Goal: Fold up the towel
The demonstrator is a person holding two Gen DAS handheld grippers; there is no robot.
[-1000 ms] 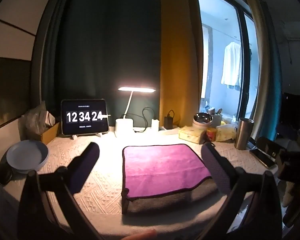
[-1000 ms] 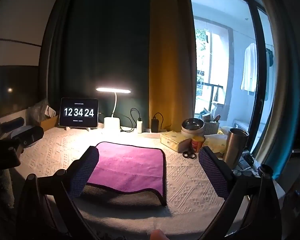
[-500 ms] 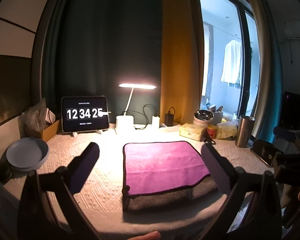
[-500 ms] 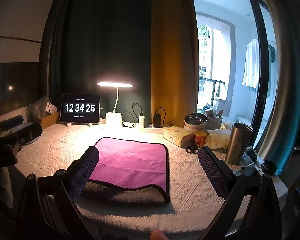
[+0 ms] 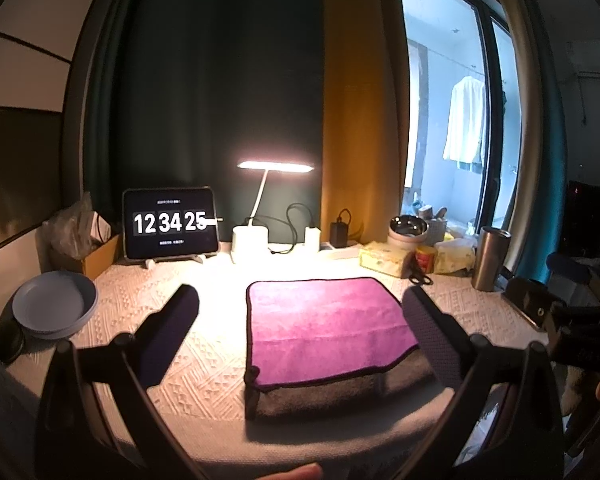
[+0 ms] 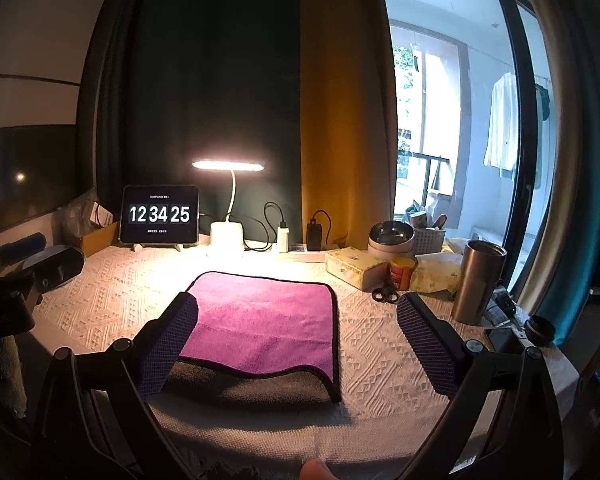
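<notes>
Towel (image 5: 324, 328) lies on table (image 5: 204, 364), before lamp (image 5: 250, 240).

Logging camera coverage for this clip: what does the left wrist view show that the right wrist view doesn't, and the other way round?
Only the left wrist view shows the blue plate at the table's left edge. Only the right wrist view shows the balcony railing and greenery outside. Both show the purple towel, folded with its grey underside exposed at the near edge, the clock tablet, the lit desk lamp, the steel tumbler and scissors.

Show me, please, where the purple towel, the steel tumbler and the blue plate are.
purple towel (image 5: 324, 316), left wrist view, middle of its top layer.
steel tumbler (image 6: 478, 286), right wrist view, its side wall.
blue plate (image 5: 54, 308), left wrist view, its inner surface.
</notes>
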